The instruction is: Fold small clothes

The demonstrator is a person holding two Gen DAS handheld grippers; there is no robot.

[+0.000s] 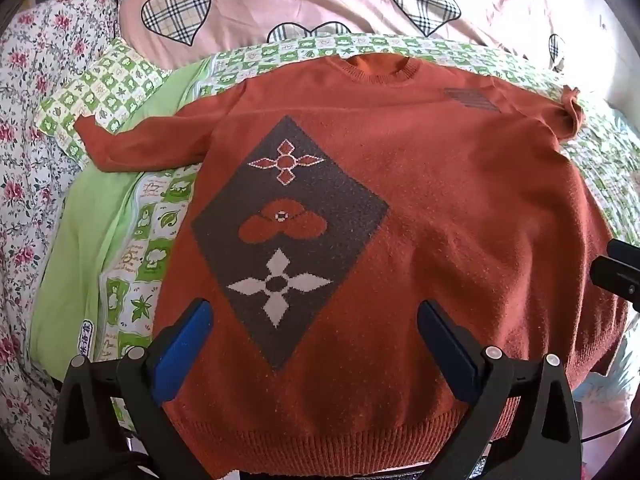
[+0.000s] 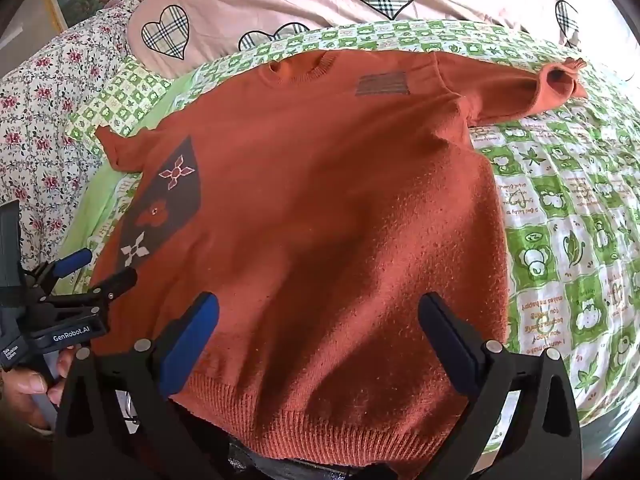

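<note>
open bedspread (image 2: 560, 208) right of sweater (image 2: 320, 200)

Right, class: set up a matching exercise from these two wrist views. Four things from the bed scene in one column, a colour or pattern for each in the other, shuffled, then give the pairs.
Things:
1. sweater
2. diamond patch
3. pillow
4. bedsheet

Descriptions:
A. pink with plaid hearts
B. rust orange
C. green and white checks with leaves
D. dark brown with flower shapes

Pairs: 1-B, 2-D, 3-A, 4-C
</note>
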